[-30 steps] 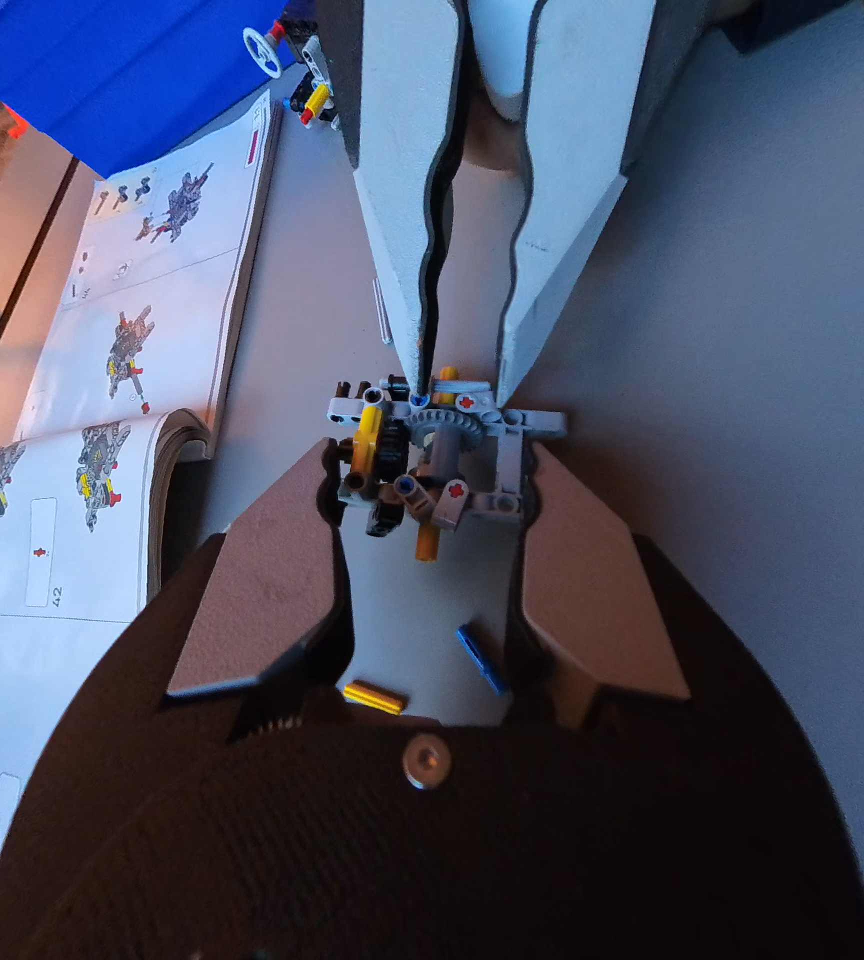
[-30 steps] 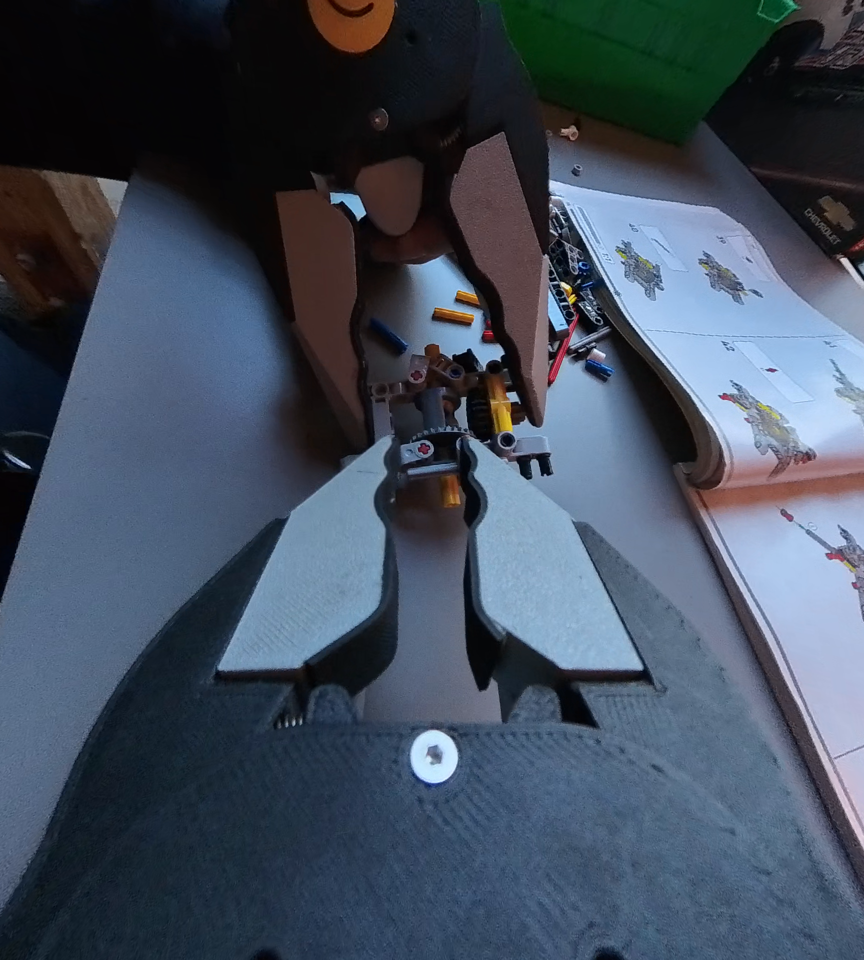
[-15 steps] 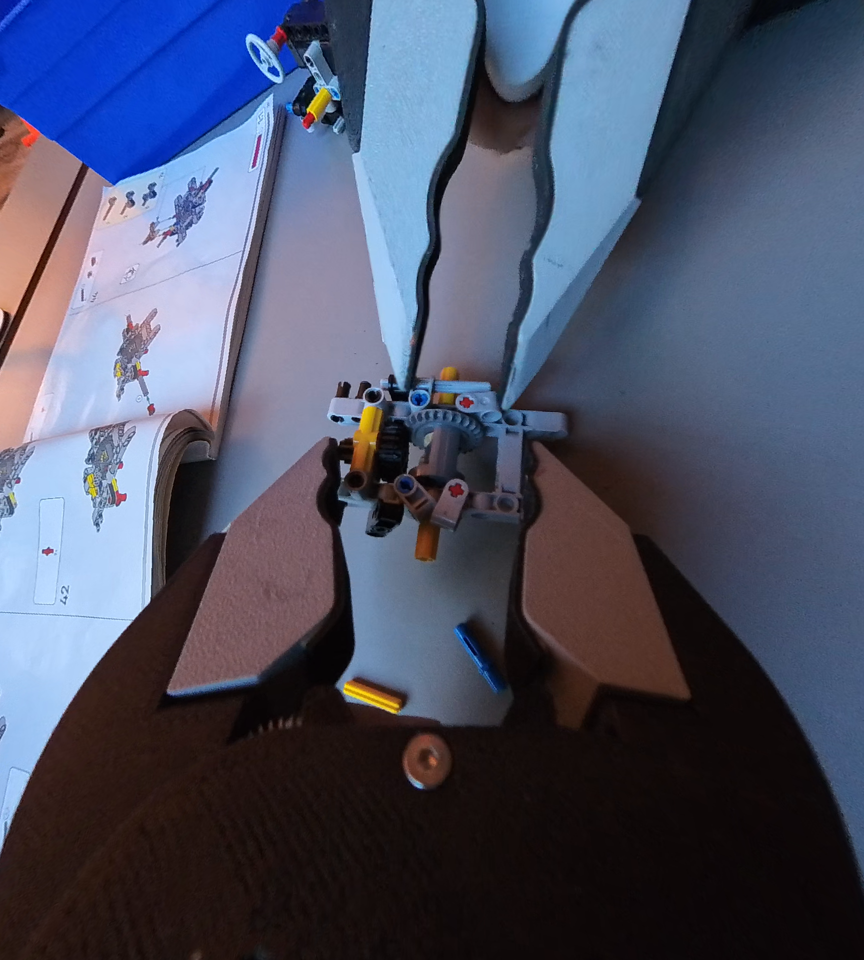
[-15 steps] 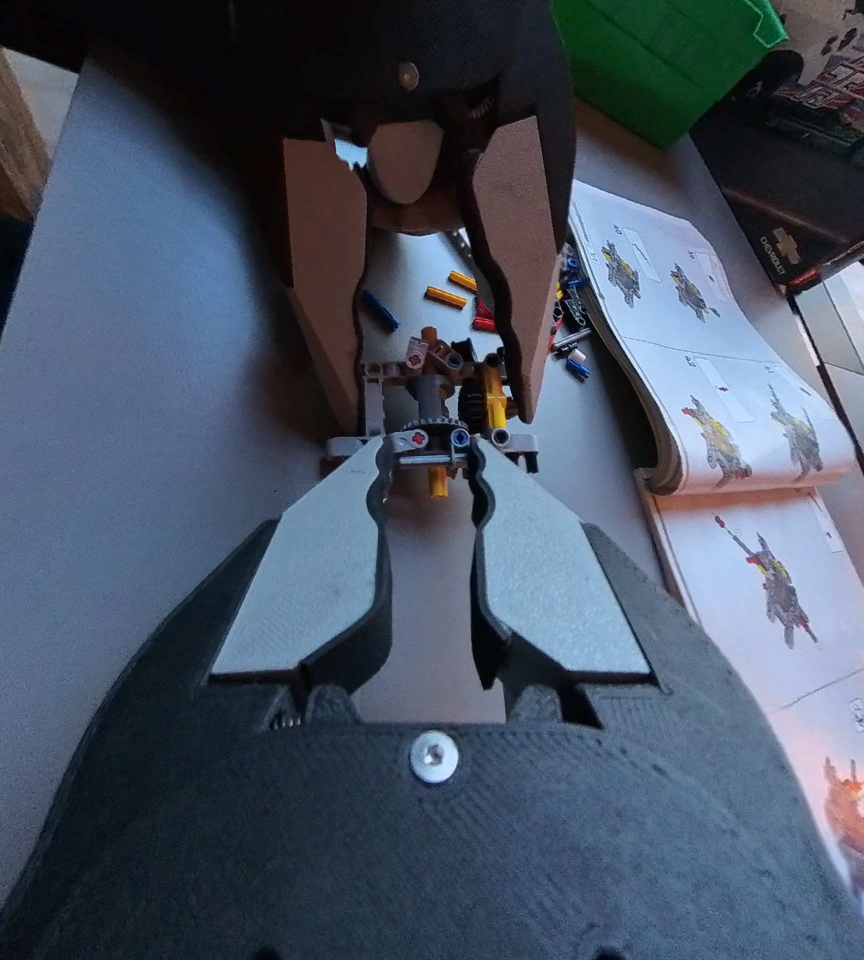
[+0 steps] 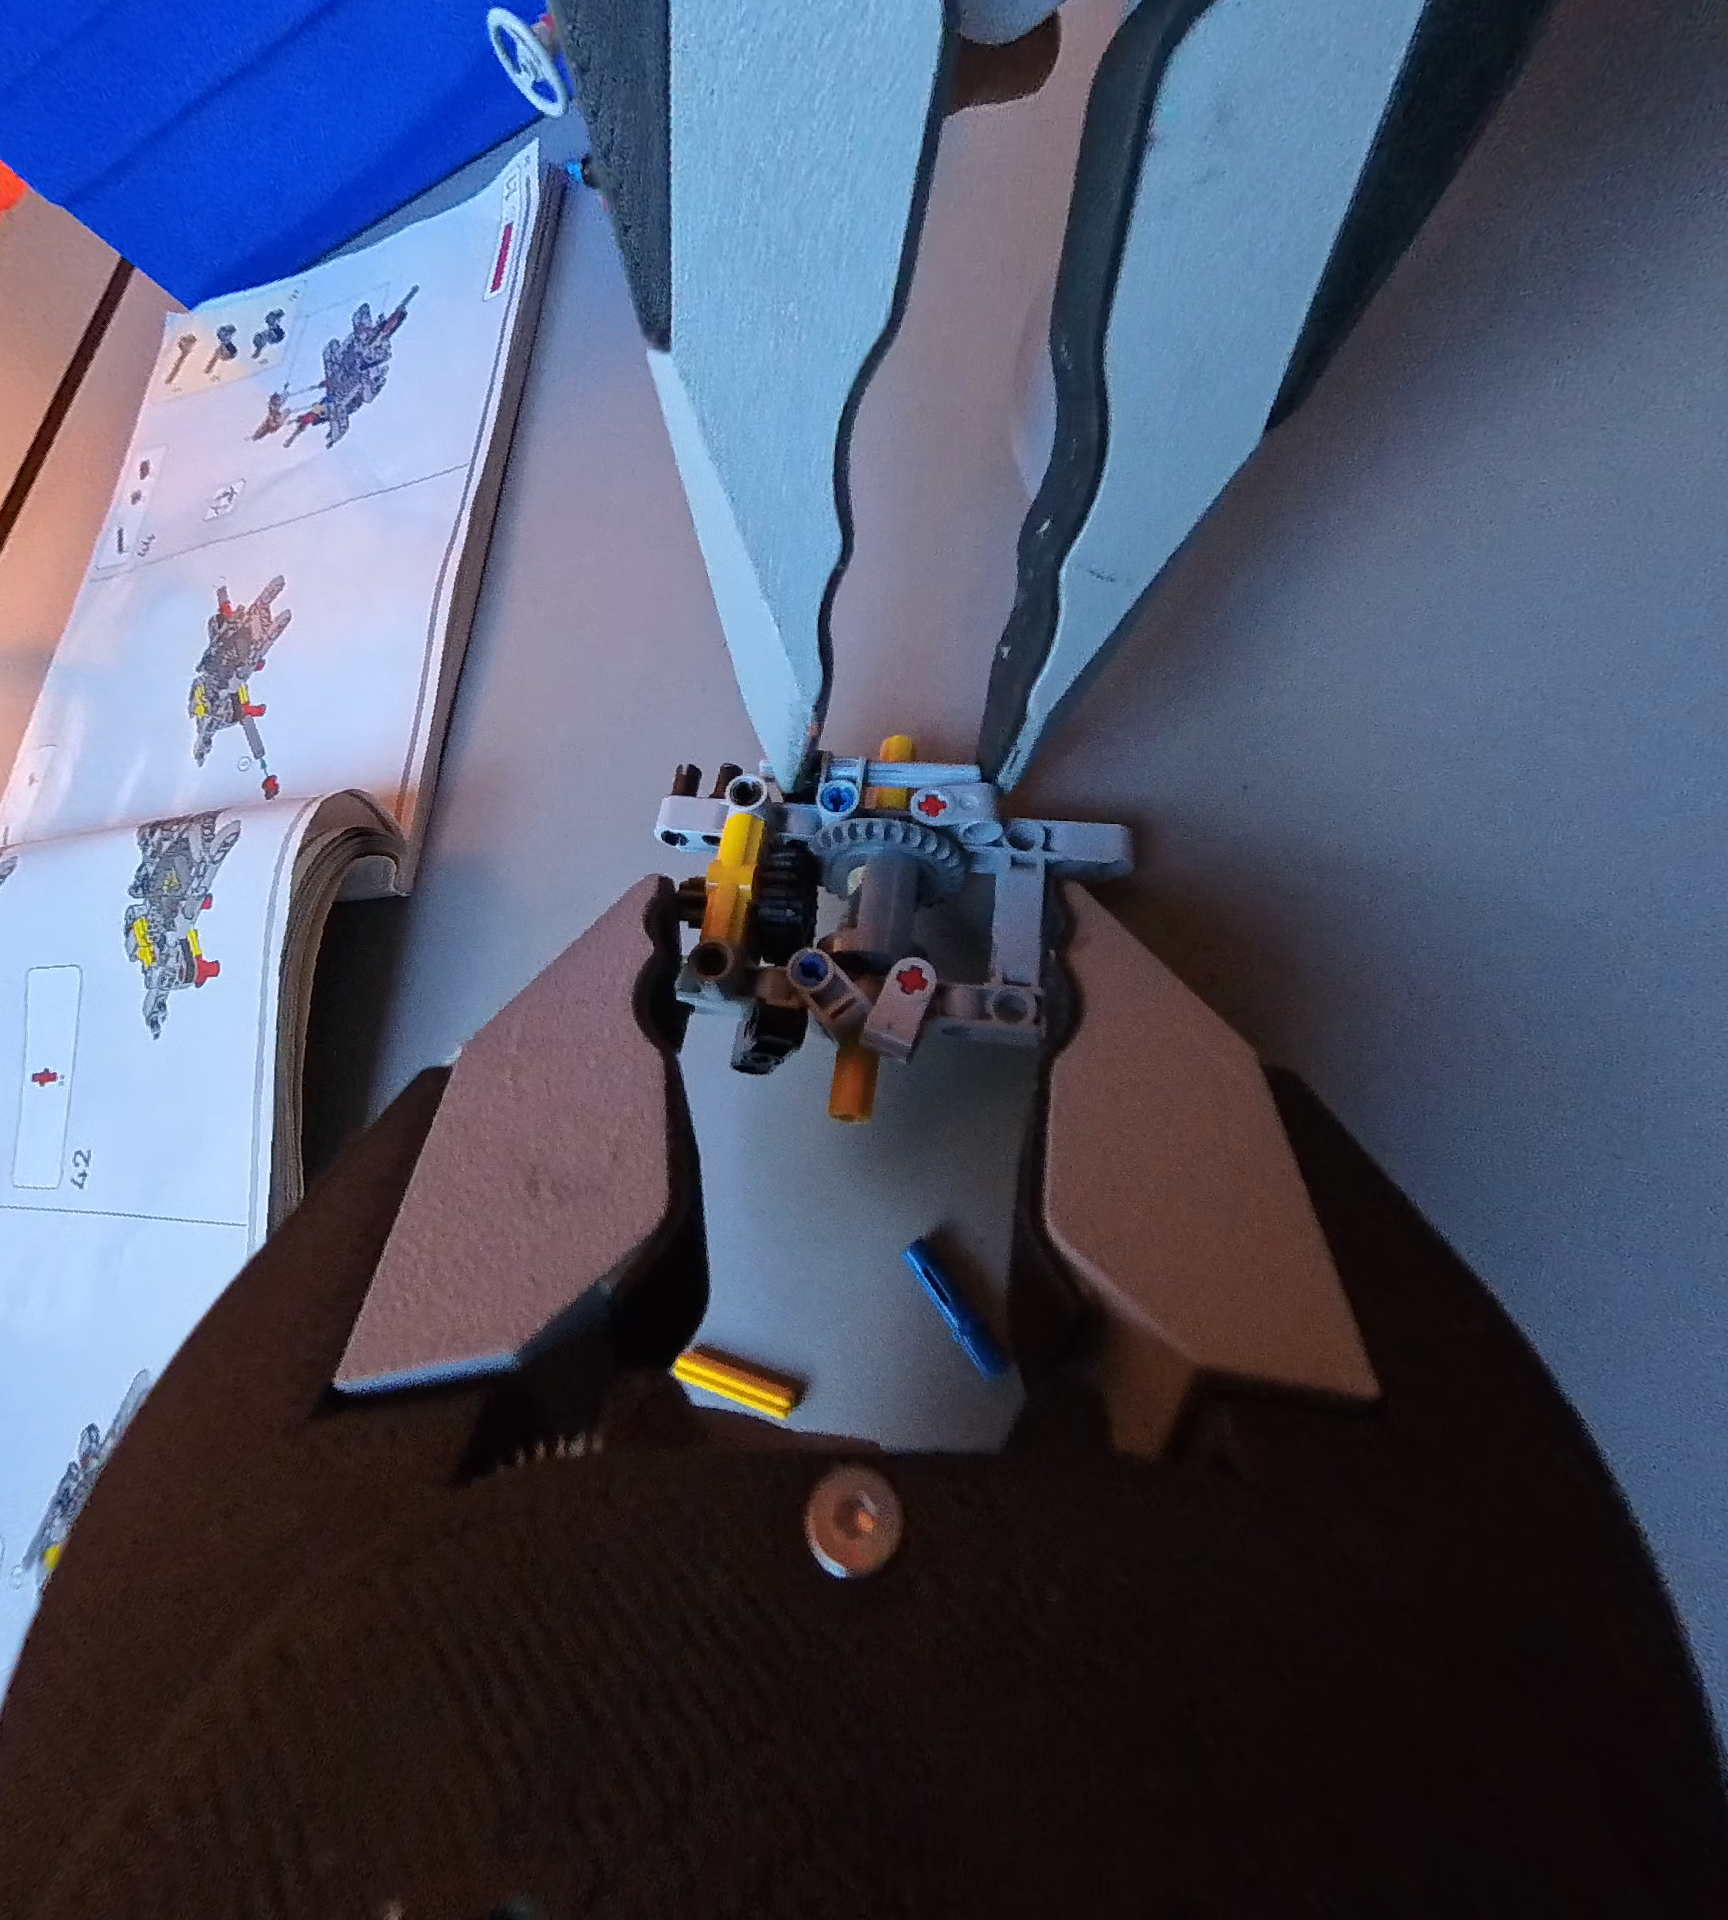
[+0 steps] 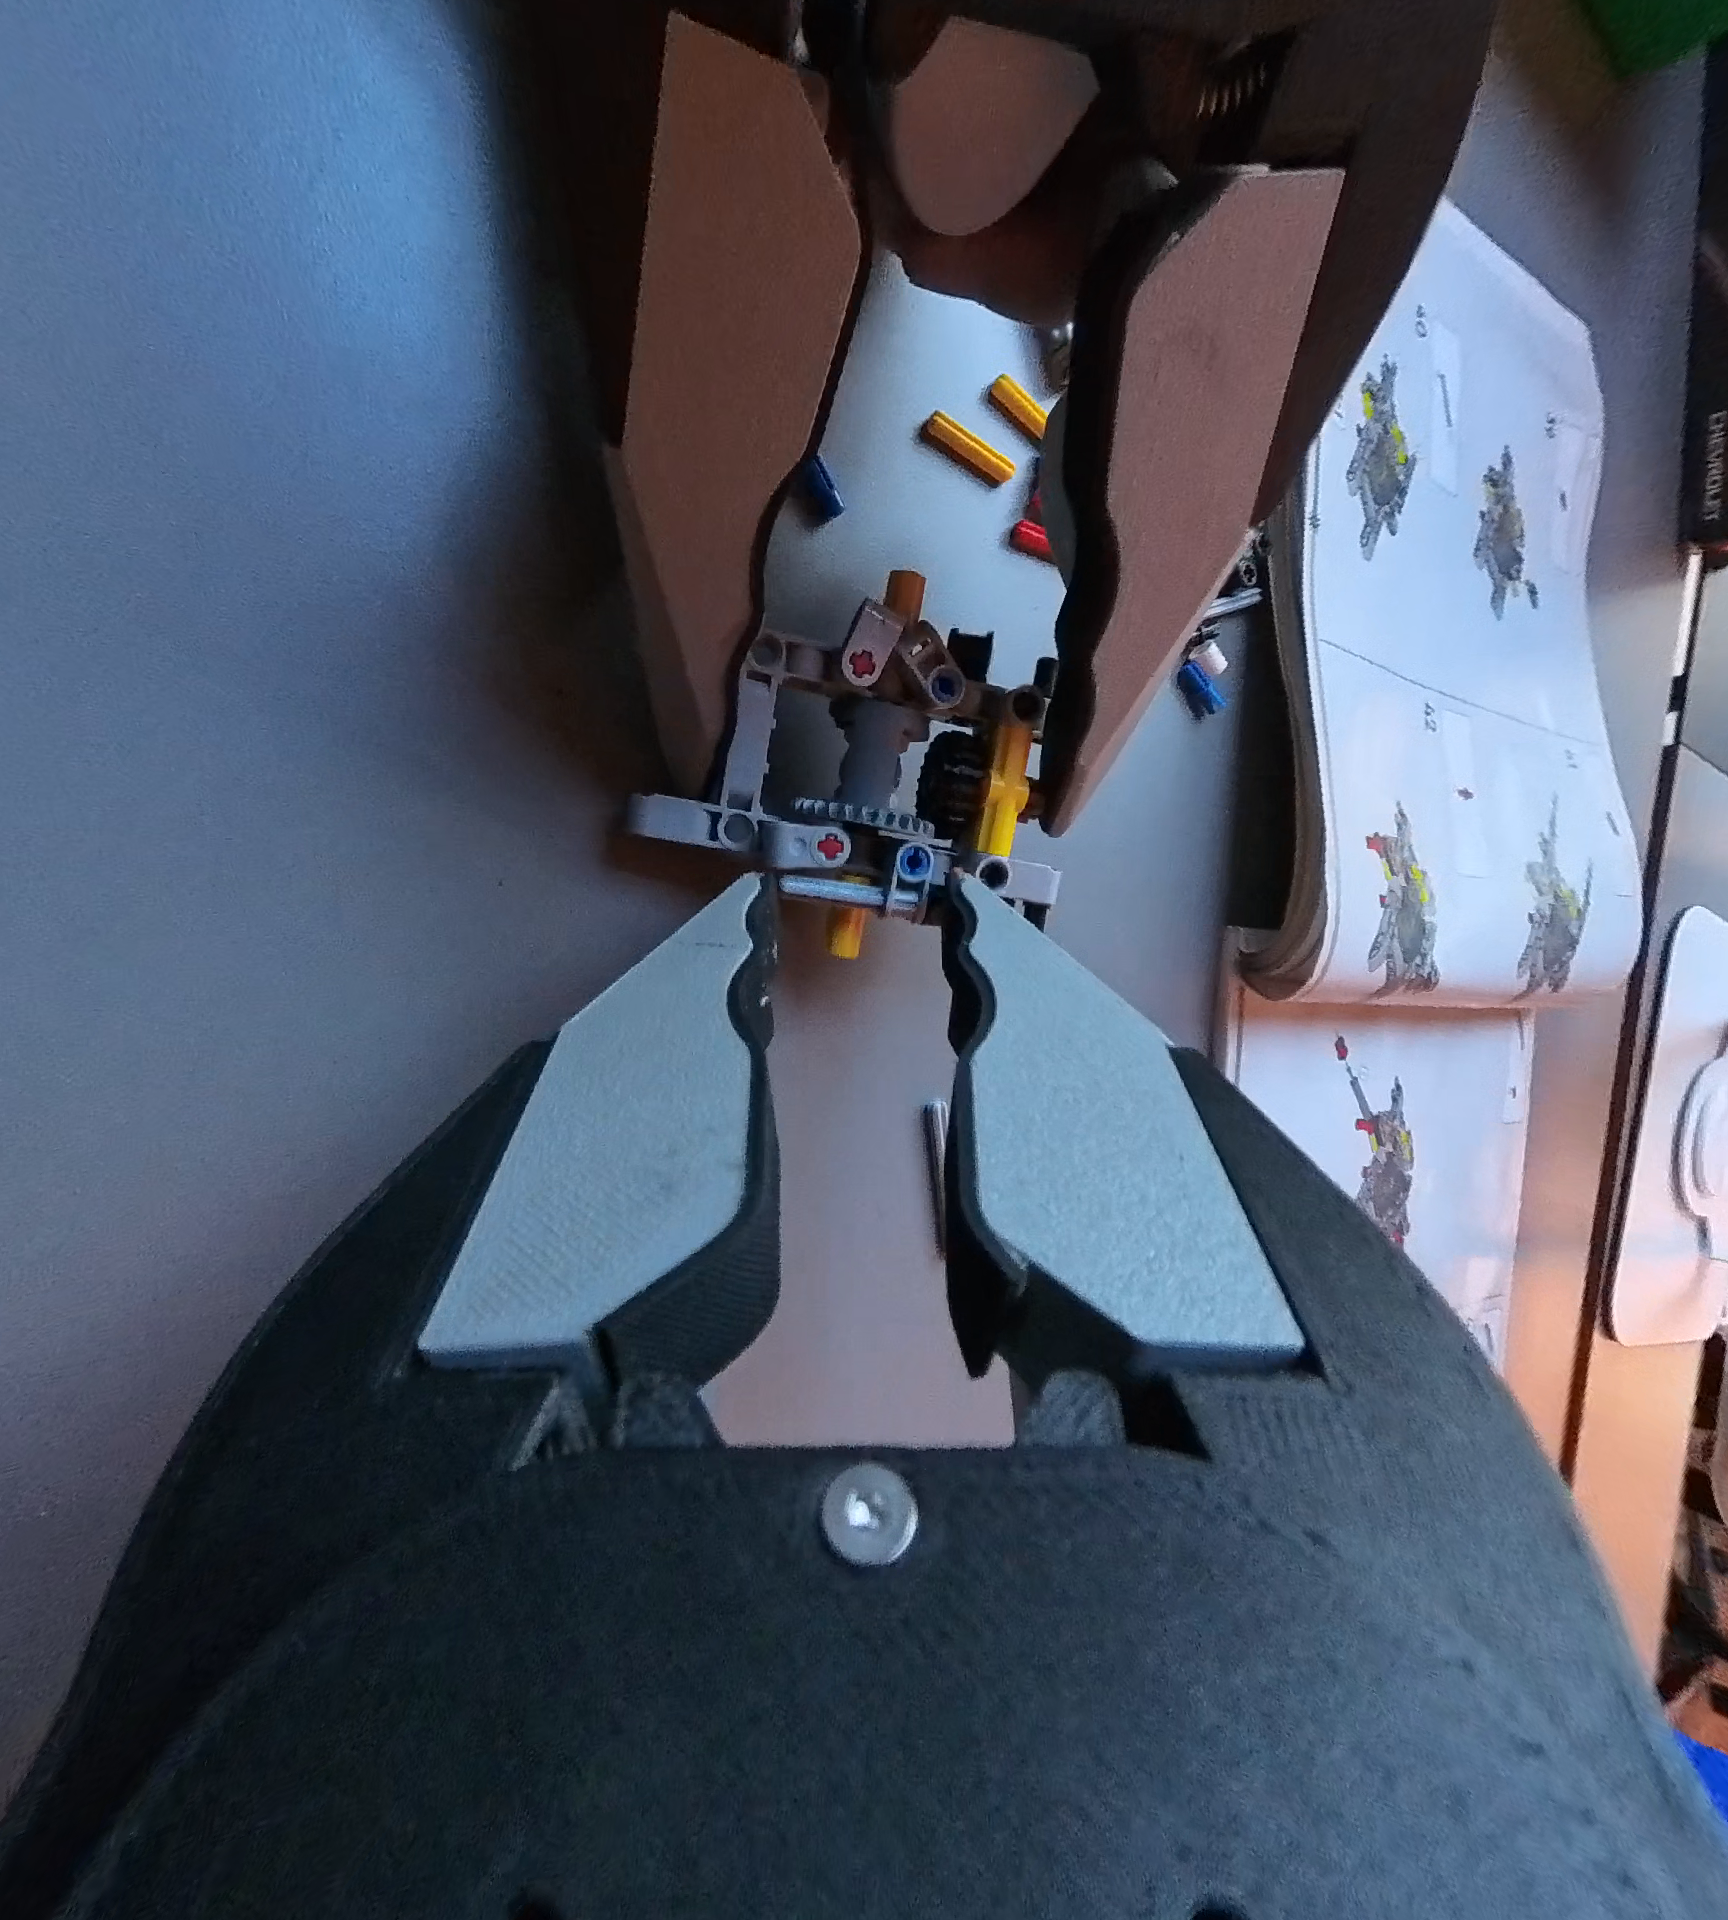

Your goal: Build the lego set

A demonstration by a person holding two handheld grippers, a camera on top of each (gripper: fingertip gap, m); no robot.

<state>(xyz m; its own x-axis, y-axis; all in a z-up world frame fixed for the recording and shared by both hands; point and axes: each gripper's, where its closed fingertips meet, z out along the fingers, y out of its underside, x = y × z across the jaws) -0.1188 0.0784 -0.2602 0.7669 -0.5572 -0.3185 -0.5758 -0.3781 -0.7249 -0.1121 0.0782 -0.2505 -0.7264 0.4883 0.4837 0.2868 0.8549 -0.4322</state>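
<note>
Left gripper clamps the grey gear model by both sides; right gripper narrowly parted, tips at the model's far beam, not gripping; loose pins between left fingers.

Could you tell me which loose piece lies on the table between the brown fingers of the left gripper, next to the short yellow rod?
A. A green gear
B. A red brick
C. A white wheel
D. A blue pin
D: in the left wrist view a blue pin lies on the grey table beside the short yellow rod, inside the left gripper.
</note>
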